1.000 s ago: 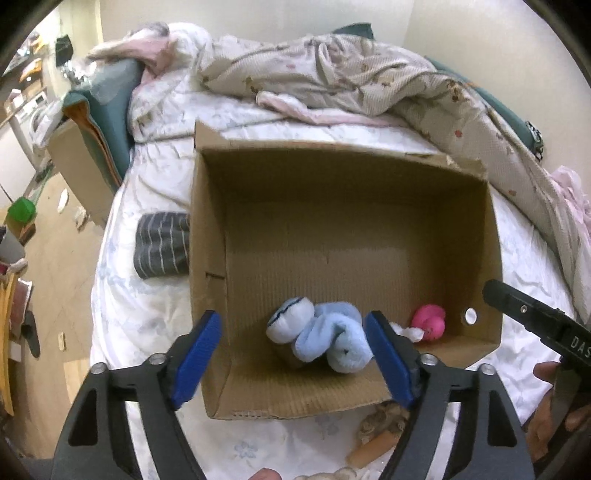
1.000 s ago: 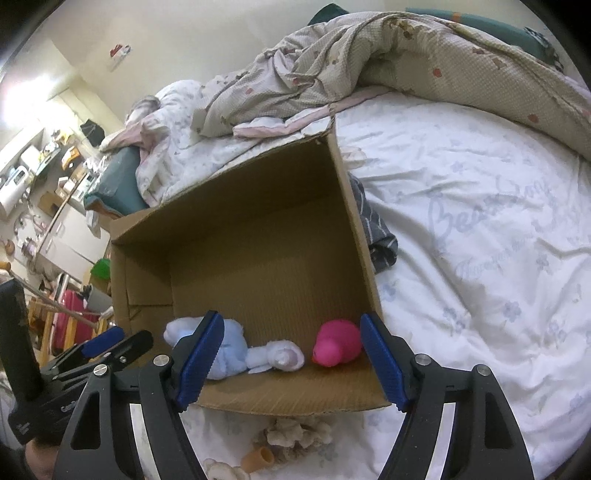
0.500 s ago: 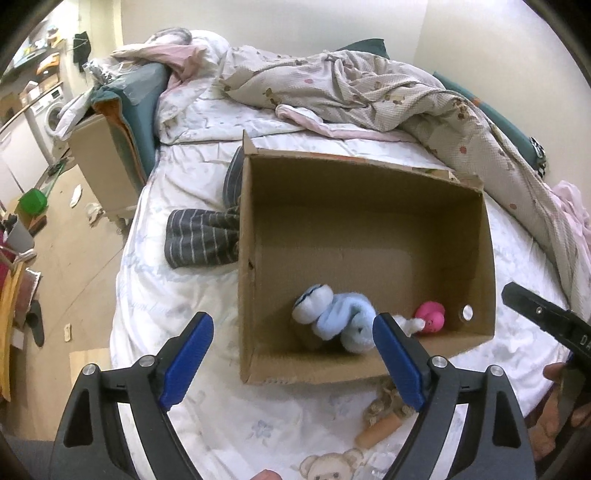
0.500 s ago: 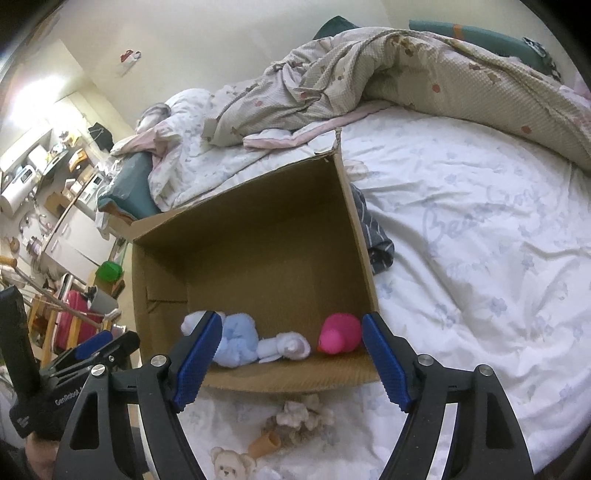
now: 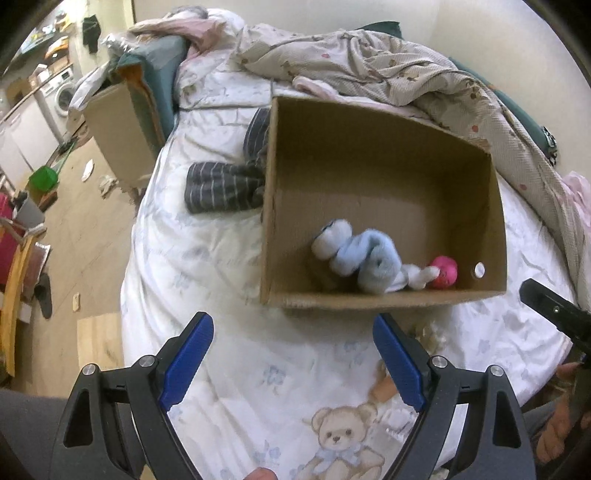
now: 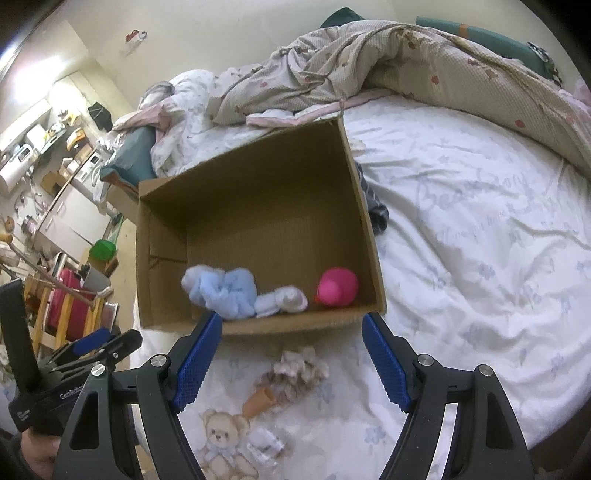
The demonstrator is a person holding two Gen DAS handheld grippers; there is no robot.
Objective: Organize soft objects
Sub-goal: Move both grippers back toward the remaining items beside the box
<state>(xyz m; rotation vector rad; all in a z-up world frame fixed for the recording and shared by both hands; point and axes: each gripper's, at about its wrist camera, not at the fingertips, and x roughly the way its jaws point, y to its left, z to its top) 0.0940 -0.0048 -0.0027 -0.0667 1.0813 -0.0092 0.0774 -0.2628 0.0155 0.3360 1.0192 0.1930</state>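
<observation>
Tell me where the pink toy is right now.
The pink toy lies inside the cardboard box, in its near right corner in both views, beside the white end of the blue plush.

A bed covered by a white flower-printed sheet is seen against pale walls, with a rumpled beige quilt heaped at its far side. A wooden floor and a washing machine are visible at the left.
</observation>
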